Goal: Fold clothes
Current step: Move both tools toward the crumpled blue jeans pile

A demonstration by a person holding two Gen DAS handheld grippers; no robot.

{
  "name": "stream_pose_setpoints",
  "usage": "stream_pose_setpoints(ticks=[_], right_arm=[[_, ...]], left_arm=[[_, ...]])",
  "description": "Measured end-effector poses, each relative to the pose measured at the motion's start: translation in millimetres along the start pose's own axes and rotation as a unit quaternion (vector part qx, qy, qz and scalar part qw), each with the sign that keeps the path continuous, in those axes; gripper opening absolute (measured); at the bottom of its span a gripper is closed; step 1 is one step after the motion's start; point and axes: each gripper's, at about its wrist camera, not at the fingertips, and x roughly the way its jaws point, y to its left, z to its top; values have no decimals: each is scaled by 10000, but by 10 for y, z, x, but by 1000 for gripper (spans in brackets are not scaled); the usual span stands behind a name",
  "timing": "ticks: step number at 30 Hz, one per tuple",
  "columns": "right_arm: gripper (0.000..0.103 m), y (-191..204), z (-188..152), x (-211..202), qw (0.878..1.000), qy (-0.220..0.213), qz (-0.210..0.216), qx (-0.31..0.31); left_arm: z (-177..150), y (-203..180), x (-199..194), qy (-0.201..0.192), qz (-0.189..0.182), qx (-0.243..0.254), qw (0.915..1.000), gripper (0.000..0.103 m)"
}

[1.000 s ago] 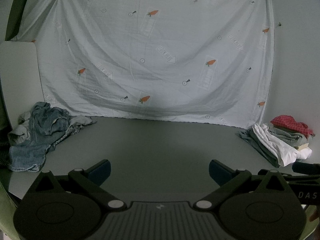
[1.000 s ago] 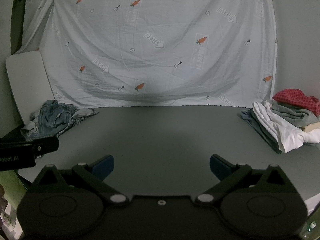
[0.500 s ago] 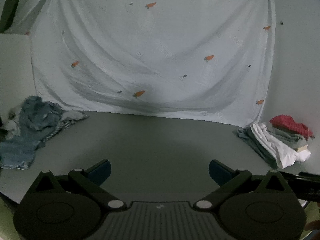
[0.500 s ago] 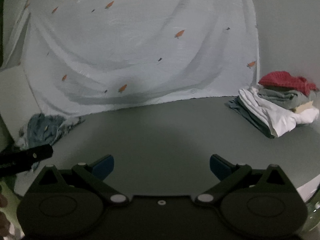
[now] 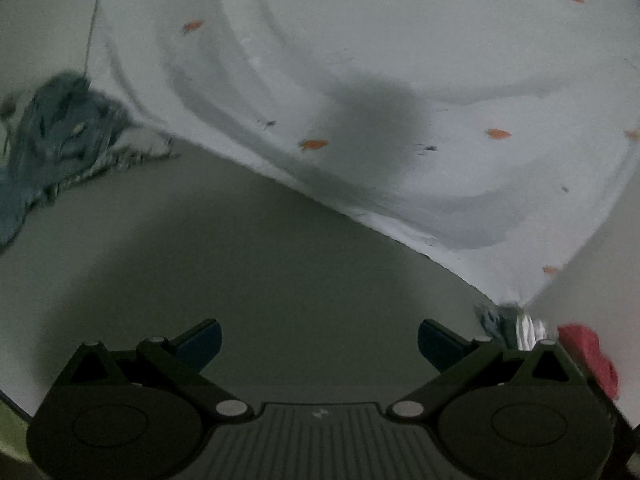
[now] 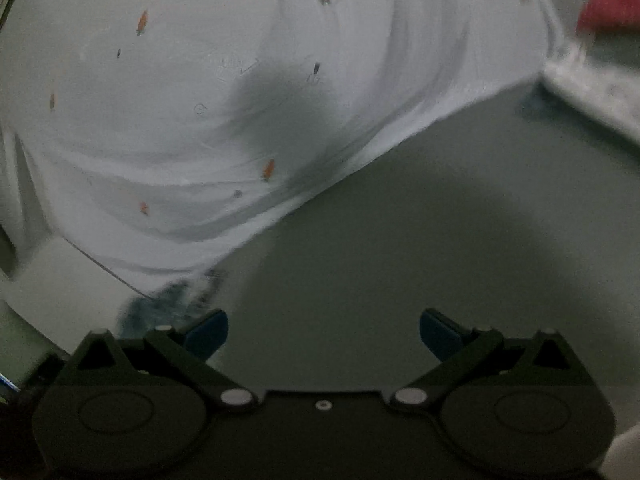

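A heap of unfolded blue denim clothes (image 5: pixel 52 144) lies at the table's far left; a blurred part of it shows in the right wrist view (image 6: pixel 168 300). A stack of folded clothes with a red piece on top (image 5: pixel 588 352) sits at the far right, also blurred in the right wrist view (image 6: pixel 608 12). My left gripper (image 5: pixel 318 344) is open and empty above the grey table (image 5: pixel 280 264). My right gripper (image 6: pixel 324 332) is open and empty above the table (image 6: pixel 400 240). Both views are tilted and blurred.
A white sheet with orange carrot prints (image 5: pixel 380 80) hangs behind the table as a backdrop, also in the right wrist view (image 6: pixel 200 100). A pale wall (image 5: pixel 600 260) stands at the right.
Both grippers have moved forward over the table and rolled, the left view tilting one way and the right the other. Both stay open and empty.
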Motion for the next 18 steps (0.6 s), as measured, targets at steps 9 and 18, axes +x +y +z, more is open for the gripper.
stream_pose_setpoints(ticks=[9,18], right_arm=[[103,-79,122,856,9919,715,402,970],[103,331,-11,2014,9596,1534,840,2202]], left_arm=[[301,558,337,288,744,-835,9933,103],[964,1695,764,568,1037,-1744,9775,103]])
